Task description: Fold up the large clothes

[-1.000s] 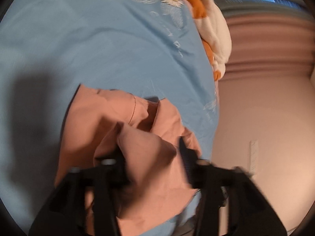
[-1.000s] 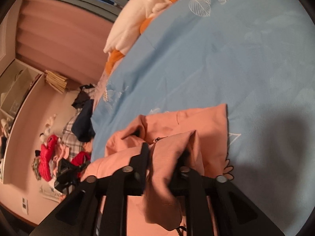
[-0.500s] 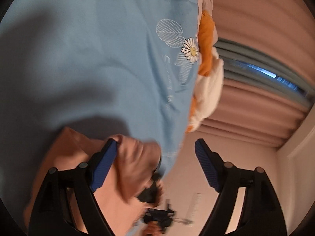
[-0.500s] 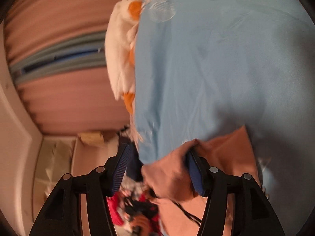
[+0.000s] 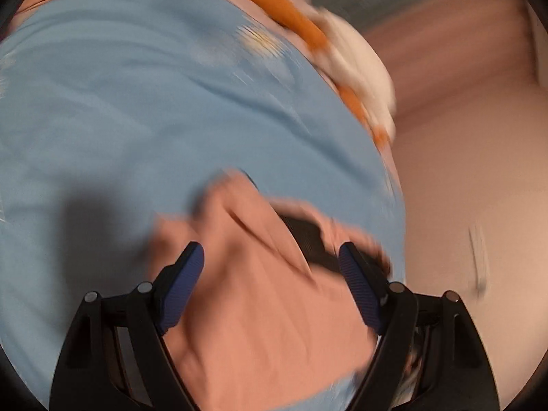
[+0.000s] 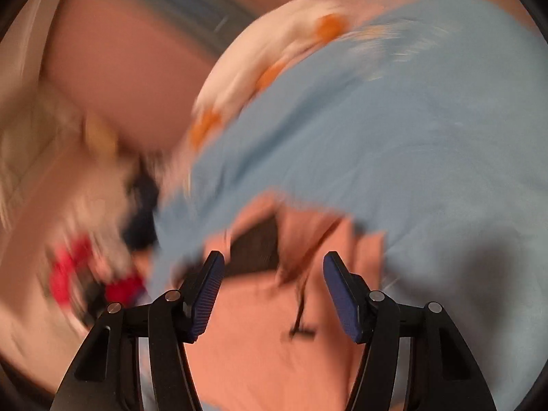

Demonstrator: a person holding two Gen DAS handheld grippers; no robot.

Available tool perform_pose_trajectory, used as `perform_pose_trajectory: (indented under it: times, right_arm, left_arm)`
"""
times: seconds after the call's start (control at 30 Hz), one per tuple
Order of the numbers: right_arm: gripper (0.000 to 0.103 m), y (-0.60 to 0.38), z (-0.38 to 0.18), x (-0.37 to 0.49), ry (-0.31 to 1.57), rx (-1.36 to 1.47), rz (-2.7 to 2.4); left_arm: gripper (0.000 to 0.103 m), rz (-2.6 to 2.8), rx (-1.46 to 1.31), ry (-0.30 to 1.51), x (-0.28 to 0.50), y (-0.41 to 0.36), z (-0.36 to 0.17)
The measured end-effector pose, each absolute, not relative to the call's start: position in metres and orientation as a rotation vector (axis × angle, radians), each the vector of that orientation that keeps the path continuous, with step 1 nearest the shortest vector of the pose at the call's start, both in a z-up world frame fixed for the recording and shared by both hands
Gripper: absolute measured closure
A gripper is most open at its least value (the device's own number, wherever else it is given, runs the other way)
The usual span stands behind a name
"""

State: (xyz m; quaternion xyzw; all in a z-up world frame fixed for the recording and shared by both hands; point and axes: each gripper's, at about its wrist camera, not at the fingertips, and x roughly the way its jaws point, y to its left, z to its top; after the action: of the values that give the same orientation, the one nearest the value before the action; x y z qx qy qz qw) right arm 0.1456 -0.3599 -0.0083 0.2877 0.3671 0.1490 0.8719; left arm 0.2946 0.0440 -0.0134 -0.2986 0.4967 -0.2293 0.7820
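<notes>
A pink garment lies bunched on a light blue bedsheet. Both views are motion-blurred. My left gripper is open above the garment, its blue pads apart with nothing between them. A dark patch of the garment shows near its right pad. In the right wrist view the same pink garment lies below my right gripper, which is open and empty. A dark drawstring and a dark opening show on the garment.
A white and orange plush toy lies at the bed's far edge; it also shows in the right wrist view. Pink curtains hang behind. A pile of clothes lies on the floor left of the bed.
Both grippers were shut on folds of the pink garment a second ago. They have opened and let it drop onto the sheet, and both cameras are swinging.
</notes>
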Motion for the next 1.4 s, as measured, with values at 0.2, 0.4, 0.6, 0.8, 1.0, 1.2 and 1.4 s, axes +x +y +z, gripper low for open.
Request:
perform_pose_trajectory:
  times: [0.2,0.4,0.6,0.8,1.0,1.2,1.4]
  right_arm:
    - [0.079,-0.269,-0.031,0.178,0.972,0.206,0.289]
    - [0.079,-0.239,-0.028,0.235,0.991,-0.007,0.227]
    - [0.079,-0.271,0.007,0.287,0.819,0.174,0.129]
    - [0.073,-0.292,0.02,0.241,0.776,0.242,0.209]
    - [0.059,-0.336,-0.009,0.168,0.803,0.346,0.158]
    - [0.043,-0.366,-0.04,0.123,0.856,0.499,0.112]
    - [0.043,-0.356,-0.057,0.122,0.861,0.585,0.153]
  left_arm:
    - [0.041,-0.571,-0.106,1.192,0.264,-0.054,-0.041]
    - [0.041,-0.537,0.055,1.103,0.305,-0.096,-0.045]
    - [0.042,-0.454,-0.253,1.031,0.365,-0.078,-0.022]
    - [0.042,-0.539,-0.238,1.041,0.321,-0.049,-0.007]
    - [0.041,-0.498,-0.246,1.056,0.255,0.004,-0.026]
    - [0.029,-0.417,-0.434,1.065,0.213,0.068,-0.047]
    - [0.028,-0.454,-0.625,1.055,0.197,0.087,-0.059]
